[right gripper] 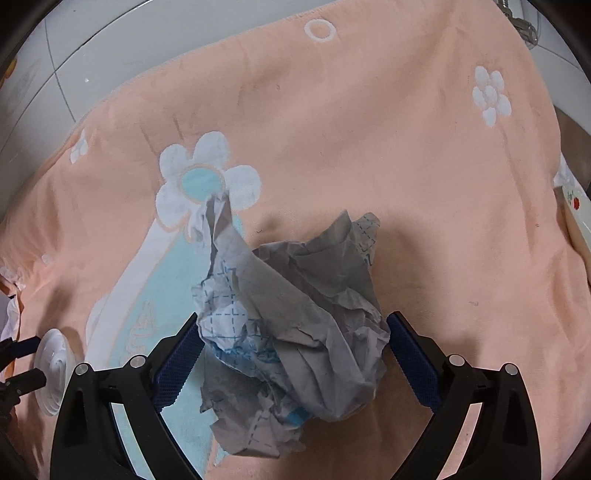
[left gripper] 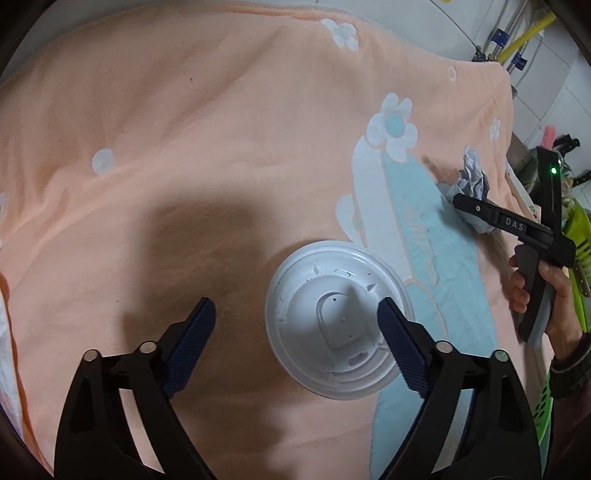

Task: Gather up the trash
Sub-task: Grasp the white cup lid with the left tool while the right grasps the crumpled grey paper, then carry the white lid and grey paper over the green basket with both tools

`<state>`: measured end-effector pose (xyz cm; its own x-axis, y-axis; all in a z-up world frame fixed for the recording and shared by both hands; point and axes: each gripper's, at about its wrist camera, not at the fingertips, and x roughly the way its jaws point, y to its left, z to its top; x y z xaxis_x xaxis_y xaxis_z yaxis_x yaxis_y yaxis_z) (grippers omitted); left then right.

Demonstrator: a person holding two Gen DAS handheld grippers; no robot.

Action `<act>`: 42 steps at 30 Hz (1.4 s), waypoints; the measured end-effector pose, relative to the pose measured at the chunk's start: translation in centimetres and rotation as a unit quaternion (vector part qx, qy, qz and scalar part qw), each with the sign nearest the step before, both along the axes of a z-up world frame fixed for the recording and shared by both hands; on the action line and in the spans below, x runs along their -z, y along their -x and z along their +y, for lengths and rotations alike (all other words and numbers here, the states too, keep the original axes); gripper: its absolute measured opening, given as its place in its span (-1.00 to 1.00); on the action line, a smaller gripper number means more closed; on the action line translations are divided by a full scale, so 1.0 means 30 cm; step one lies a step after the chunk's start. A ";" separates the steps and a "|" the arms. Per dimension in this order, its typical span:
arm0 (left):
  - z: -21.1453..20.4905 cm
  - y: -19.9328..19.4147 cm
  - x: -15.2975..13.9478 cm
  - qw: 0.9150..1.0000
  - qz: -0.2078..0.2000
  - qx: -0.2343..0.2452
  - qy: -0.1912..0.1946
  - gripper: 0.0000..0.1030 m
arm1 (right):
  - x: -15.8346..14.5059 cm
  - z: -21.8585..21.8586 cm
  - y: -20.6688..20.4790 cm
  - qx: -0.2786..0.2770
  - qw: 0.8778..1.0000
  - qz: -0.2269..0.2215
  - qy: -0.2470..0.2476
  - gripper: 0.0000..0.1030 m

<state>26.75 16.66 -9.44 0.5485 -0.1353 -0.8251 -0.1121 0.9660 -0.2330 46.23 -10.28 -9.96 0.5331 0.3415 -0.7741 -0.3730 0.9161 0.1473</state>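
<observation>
A white plastic cup lid (left gripper: 336, 328) lies upside down on the peach flowered cloth (left gripper: 184, 129). My left gripper (left gripper: 295, 301) hangs over it, open; its right finger overlaps the lid's right side and its left finger stands off over bare cloth. A crumpled grey paper with blue dashed print (right gripper: 295, 317) rests on the cloth further right. My right gripper (right gripper: 295, 317) is open wide with the paper filling the gap between its blue pads; the paper's edges reach both pads. In the left wrist view the same paper (left gripper: 472, 173) shows behind one black finger (left gripper: 480, 210).
A hand (left gripper: 554, 291) grips the right tool's handle at the cloth's right edge. A green perforated basket (left gripper: 578, 236) stands just past that edge. White tiled wall (right gripper: 55, 74) and pipes (left gripper: 532, 33) lie beyond the far side. A pale box (right gripper: 576, 214) sits far right.
</observation>
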 end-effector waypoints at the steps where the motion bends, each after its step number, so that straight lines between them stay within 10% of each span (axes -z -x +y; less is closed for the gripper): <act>1: -0.002 0.001 0.002 1.000 -0.001 0.003 -0.001 0.60 | 0.000 0.003 -0.003 -0.001 1.000 -0.002 0.002 0.82; 11: -0.010 -0.002 0.011 1.000 -0.004 0.006 -0.008 0.21 | -0.004 0.029 0.015 -0.002 1.000 -0.015 0.013 0.54; 24: -0.035 0.022 -0.002 1.000 -0.008 0.011 -0.014 -0.80 | -0.020 0.035 0.105 -0.007 0.999 -0.027 0.017 0.31; 42: -0.107 0.118 -0.084 0.999 -0.041 0.018 -0.017 -0.91 | -0.095 0.015 0.295 -0.028 0.998 -0.056 0.015 0.24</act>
<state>23.22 13.44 -6.91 0.6102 -0.1293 -0.7816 -0.0592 0.9764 -0.2078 37.38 -9.85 -7.11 0.5977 0.3503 -0.7211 -0.4367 0.8966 0.0736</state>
